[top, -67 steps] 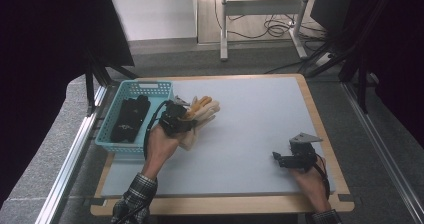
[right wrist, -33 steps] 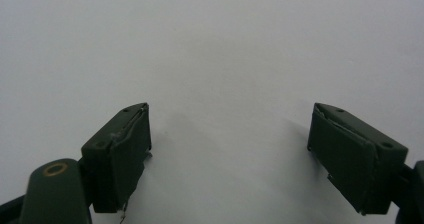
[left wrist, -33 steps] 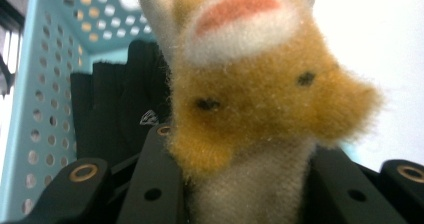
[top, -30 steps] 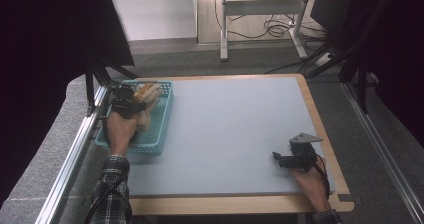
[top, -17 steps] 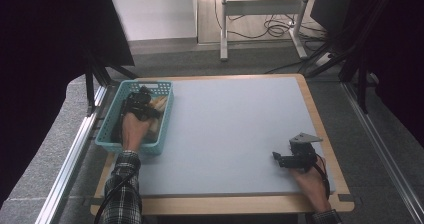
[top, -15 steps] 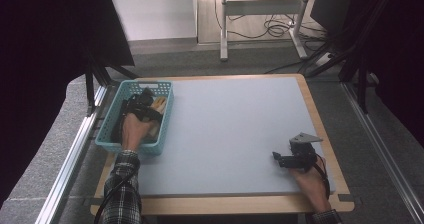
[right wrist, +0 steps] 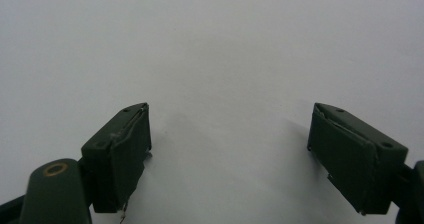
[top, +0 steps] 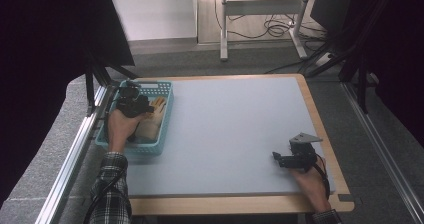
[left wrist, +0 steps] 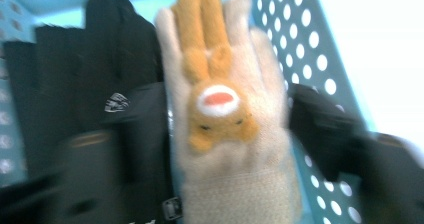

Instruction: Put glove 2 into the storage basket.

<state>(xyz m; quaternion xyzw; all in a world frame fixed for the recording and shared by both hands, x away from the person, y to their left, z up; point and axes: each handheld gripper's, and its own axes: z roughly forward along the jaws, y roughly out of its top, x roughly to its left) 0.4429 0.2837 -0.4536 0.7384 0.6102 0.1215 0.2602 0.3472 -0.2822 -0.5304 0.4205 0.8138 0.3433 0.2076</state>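
teal basket (top: 165,109) with cream glove (left wrist: 230,134) beside black gloves (left wrist: 100,84), left jaws parted around it, right jaws spread

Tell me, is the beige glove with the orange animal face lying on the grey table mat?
No, the beige glove lies inside the turquoise basket, beside black gloves.

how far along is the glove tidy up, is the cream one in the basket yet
Done: the cream glove lies flat in the teal basket, beside the black gloves already there. In hand: the left gripper hangs over the basket, its jaws either side of the glove without pinching it, having just been closing. Left: the table shows nothing more to pick up; the right gripper rests open.
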